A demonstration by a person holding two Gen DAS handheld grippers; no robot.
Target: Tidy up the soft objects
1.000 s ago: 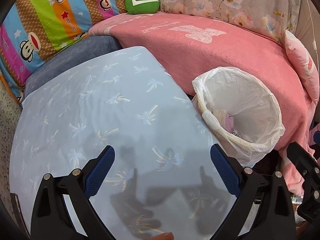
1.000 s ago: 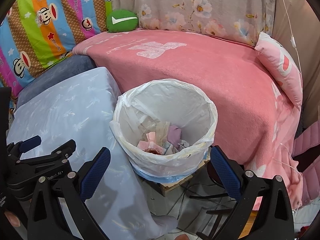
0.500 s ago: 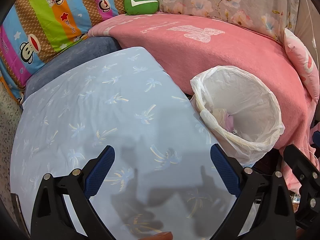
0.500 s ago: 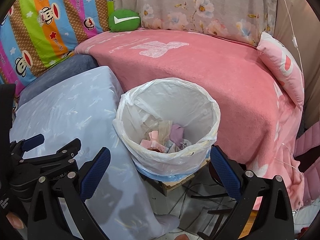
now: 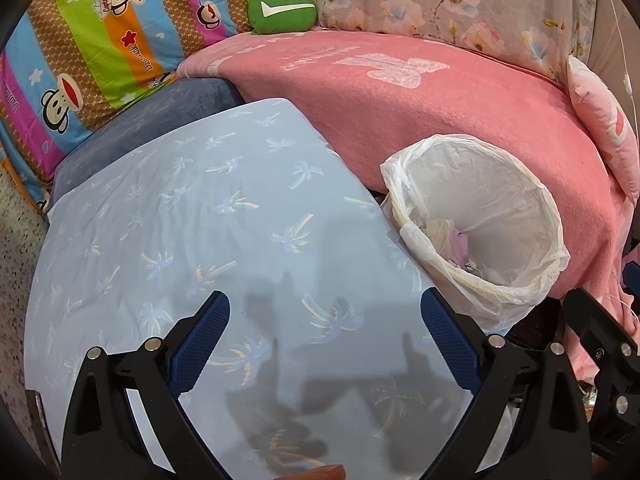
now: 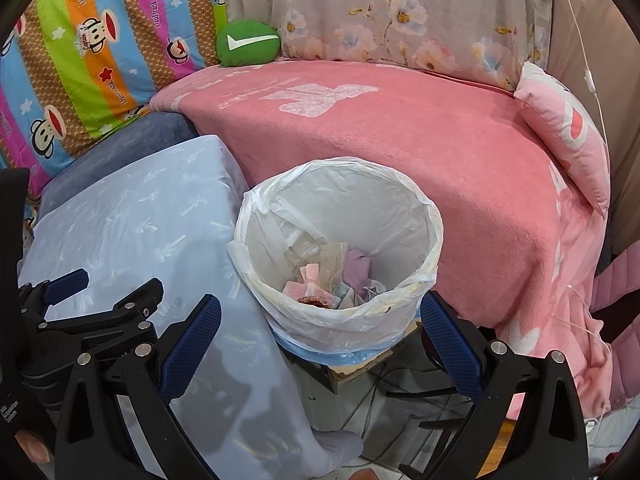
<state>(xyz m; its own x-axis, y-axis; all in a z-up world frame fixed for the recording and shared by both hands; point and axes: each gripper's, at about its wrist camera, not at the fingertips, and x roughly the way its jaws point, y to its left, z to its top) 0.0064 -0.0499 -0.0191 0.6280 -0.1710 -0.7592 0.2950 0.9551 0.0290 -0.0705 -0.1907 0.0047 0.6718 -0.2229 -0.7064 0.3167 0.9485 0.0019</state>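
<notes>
A light blue cushion with a palm-tree print (image 5: 192, 216) (image 6: 140, 220) fills the near left of both views. My left gripper (image 5: 324, 332) hovers open just above its near part, holding nothing. My right gripper (image 6: 320, 328) is open too, with nothing between its fingers, over the near rim of a white-lined waste bin (image 6: 340, 240) (image 5: 476, 220). A small green plush with a white tick (image 5: 282, 10) (image 6: 248, 43) lies at the back of the pink blanket (image 5: 420, 92) (image 6: 400, 128). A pink pillow (image 6: 564, 128) (image 5: 600, 116) leans at the right.
The bin holds crumpled pink and lilac scraps and stands on a wooden block (image 6: 360, 364) between cushion and blanket. A striped monkey-print quilt (image 5: 92, 40) and a floral cushion (image 6: 400, 12) back the sofa. A dark blue cushion (image 5: 160, 120) lies under the light blue one. Cables (image 6: 392, 396) trail on the floor.
Both views have shifted slightly: the bin and sofa sit a little further right and higher in the right wrist view. Both grippers stay open and empty.
</notes>
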